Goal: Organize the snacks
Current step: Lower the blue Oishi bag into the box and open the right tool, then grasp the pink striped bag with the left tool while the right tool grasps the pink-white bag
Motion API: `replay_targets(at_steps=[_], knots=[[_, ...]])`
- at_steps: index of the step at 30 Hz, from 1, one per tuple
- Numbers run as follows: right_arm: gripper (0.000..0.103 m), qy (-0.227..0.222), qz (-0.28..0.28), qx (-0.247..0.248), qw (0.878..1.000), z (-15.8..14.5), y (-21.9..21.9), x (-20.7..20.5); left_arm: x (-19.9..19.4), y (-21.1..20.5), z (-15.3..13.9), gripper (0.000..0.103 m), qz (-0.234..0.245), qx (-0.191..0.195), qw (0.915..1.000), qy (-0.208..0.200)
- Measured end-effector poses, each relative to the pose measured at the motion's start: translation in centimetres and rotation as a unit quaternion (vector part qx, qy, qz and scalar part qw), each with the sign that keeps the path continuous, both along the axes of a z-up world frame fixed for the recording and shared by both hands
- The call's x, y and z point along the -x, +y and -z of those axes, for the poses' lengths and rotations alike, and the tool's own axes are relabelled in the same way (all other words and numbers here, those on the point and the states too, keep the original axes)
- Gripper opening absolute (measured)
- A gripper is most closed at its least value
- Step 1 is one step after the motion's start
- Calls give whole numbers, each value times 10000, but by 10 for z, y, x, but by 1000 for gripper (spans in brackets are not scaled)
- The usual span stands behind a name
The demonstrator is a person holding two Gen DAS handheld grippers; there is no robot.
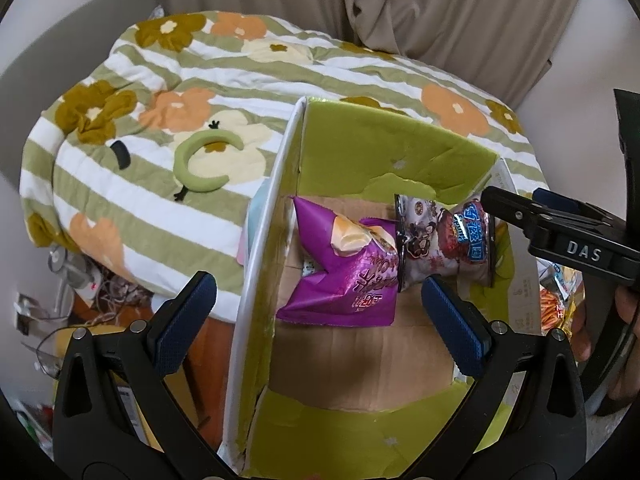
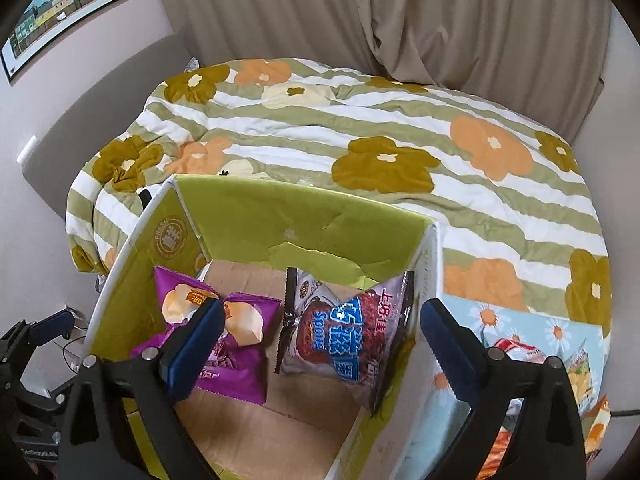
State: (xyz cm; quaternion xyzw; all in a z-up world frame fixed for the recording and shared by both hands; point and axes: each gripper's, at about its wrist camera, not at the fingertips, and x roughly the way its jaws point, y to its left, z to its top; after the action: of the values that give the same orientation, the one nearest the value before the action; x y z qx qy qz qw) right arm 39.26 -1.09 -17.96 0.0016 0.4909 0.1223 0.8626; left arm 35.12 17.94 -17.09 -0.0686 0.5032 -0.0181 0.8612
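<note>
Snacks lie in our cardboard box (image 2: pixel 280 220), whose inner flaps are green and whose floor is bare brown card. We see a purple packet (image 2: pixel 224 344) against the box's left wall and a grey-and-red packet (image 2: pixel 344 328) leaning toward its right wall, the two touching in the left wrist view. Our right tool (image 2: pixel 322 344) hangs above them with its blue pads spread wide and nothing pinched between them; the grey-and-red packet sits free under the gap. Our left tool (image 1: pixel 320 312) is likewise released, its pads parted over the purple packet (image 1: pixel 344 280) without touching it. More snack bags (image 2: pixel 560 364) lie outside the box to its right. The box rests beside a bed covered by a striped floral quilt (image 2: pixel 360 120).
</note>
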Motion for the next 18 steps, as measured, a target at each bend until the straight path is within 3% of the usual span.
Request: replay_targets(at_steps=[9, 18], knots=[[97, -284, 258, -140, 9992, -38, -7, 36, 17, -8, -30, 102, 260, 45, 9990, -357], [97, -727, 766, -258, 9941, -79, -28, 105, 55, -27, -59, 102, 693, 66, 9949, -732]])
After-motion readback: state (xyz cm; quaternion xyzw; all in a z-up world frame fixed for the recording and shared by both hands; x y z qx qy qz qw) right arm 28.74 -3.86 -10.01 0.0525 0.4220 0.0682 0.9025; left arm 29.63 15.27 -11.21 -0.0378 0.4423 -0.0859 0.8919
